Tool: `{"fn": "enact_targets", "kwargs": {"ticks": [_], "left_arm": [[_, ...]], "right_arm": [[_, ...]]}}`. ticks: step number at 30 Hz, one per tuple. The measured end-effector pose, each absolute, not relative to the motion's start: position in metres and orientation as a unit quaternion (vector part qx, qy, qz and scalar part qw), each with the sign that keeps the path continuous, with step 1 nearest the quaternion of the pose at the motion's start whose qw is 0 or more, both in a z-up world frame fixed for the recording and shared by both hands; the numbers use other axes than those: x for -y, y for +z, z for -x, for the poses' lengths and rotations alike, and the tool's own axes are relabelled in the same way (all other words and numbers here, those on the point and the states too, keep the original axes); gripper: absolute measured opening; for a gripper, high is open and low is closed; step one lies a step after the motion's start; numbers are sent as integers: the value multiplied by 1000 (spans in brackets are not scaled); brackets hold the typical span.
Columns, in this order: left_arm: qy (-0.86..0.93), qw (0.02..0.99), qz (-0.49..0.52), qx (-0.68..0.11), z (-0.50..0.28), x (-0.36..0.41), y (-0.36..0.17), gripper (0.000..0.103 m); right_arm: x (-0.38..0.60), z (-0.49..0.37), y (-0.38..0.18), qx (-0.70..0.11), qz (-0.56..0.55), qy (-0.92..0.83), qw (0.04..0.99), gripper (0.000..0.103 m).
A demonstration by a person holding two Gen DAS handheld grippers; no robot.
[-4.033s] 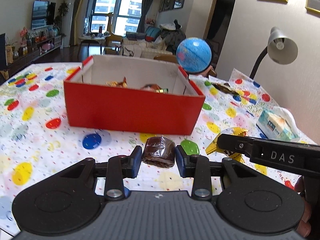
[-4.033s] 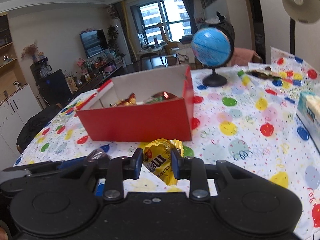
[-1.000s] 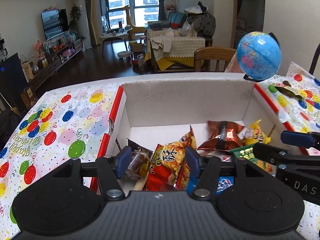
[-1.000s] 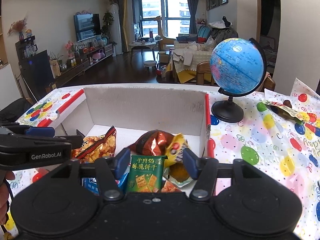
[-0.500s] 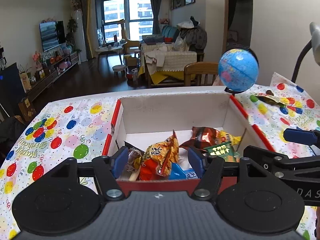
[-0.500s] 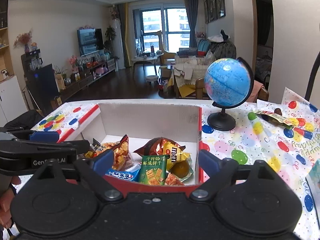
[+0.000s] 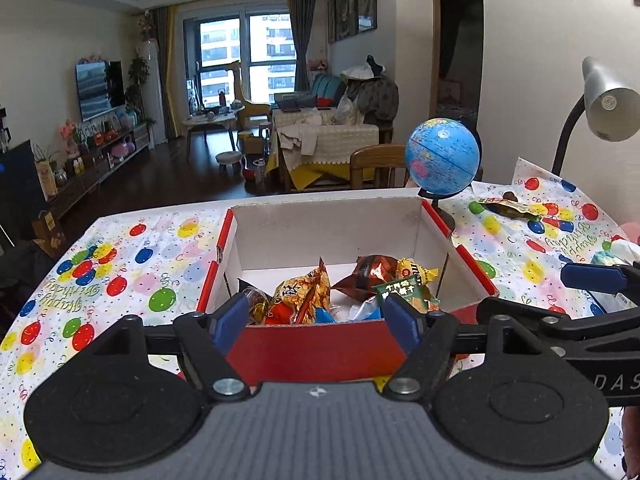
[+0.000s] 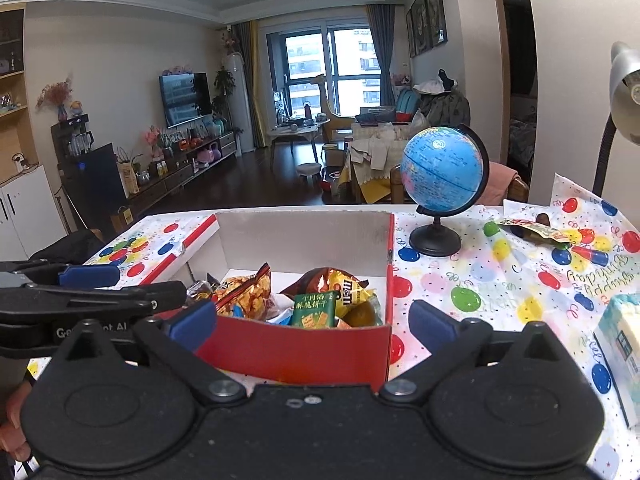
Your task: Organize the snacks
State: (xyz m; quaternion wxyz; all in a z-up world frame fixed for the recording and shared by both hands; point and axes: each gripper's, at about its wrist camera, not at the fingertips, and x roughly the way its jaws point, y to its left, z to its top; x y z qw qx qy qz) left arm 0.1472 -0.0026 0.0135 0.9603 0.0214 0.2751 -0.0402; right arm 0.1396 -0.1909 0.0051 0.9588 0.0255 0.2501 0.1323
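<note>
Balloon-print cloth covers the surface [image 8: 500, 280], w/ living room behind. Red box [image 8: 304, 354] sits at 12 o'clock just ahead of both my grippers, long axis running away from me toward the window. Snacks [image 8: 316, 300] lie piled inside at its near end, so most looks done. One wrapper [image 8: 528, 230] is left out at 2 o'clock, near the globe [image 8: 440, 170]. Left gripper [image 7: 316, 320] and right gripper [image 8: 312, 322]: jaws opening wide, nothing between them, empty.
</note>
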Motion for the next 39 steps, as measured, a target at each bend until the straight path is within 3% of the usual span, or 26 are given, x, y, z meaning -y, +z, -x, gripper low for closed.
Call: {"fn": "enact_targets", "kwargs": {"ticks": [39], "left_arm": [[-36, 964, 4, -262, -102, -6, 16, 78]], "right_arm": [[203, -100, 4, -237, -38, 133, 961, 103]]}}
